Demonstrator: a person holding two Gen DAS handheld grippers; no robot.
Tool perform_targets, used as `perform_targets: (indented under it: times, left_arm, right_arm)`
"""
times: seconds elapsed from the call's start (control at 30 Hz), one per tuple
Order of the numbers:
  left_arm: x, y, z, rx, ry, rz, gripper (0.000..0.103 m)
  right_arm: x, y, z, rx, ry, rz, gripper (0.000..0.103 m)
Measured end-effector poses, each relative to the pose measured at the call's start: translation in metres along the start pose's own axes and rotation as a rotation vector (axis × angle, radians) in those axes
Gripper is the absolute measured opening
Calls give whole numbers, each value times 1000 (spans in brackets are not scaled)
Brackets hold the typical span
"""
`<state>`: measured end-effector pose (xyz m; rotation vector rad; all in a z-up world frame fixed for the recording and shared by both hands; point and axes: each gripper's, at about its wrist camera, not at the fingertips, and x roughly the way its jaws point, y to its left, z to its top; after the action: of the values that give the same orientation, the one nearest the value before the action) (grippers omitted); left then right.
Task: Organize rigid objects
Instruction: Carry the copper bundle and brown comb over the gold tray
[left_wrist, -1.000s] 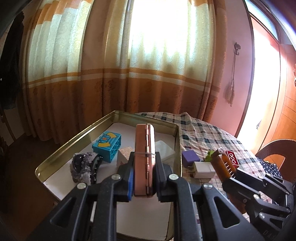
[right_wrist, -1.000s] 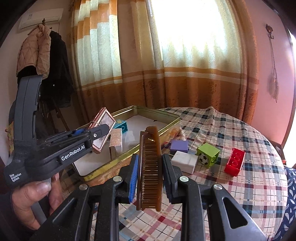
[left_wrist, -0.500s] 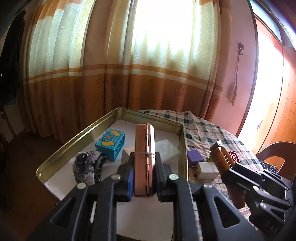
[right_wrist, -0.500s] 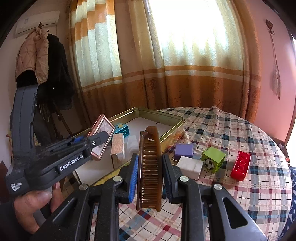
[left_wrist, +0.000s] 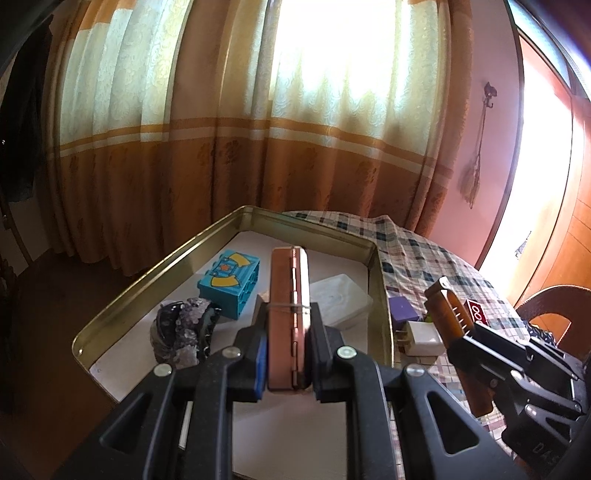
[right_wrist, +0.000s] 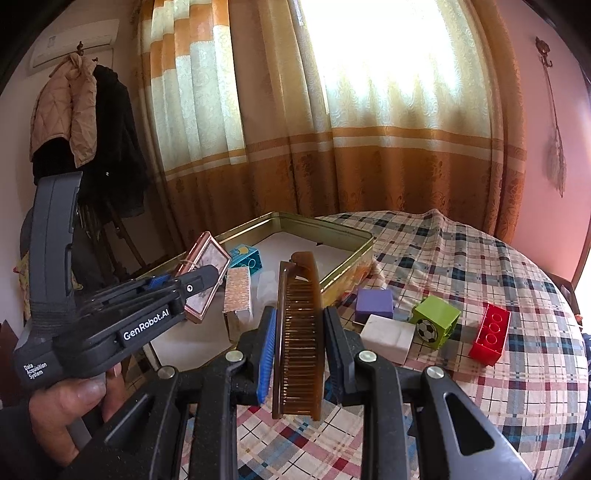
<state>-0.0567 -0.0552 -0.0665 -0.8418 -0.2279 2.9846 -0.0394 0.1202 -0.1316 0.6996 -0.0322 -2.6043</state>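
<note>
Both grippers grip: left gripper (left_wrist: 288, 363) pinches a pink case (left_wrist: 288, 314) over the tray (left_wrist: 155, 273); right gripper (right_wrist: 299, 354) pinches a comb (right_wrist: 300, 332) above the tablecloth (right_wrist: 517, 387). Beyond, white block (right_wrist: 388, 338), purple block (right_wrist: 373, 302), green cube (right_wrist: 436, 321), red brick (right_wrist: 489, 334) beside the tray's right edge.

blown-out backlit curtains (left_wrist: 332, 74); dim foreground; fisheye-warped edges
</note>
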Motion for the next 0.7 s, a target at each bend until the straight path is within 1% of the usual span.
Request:
perform_targets:
  times: [0.23,0.4,0.7]
  left_arm:
    - [6,9,2,-16,32,-2,16]
    - [11,12,4,-23,55,-3,16]
    - [14,14,12,-11,71,5,16]
  right_arm:
    - [10,-4,8,22,26,10,28]
    - [12,-3,14,15,34,18,28]
    - [19,5,27,-12,33,29,28]
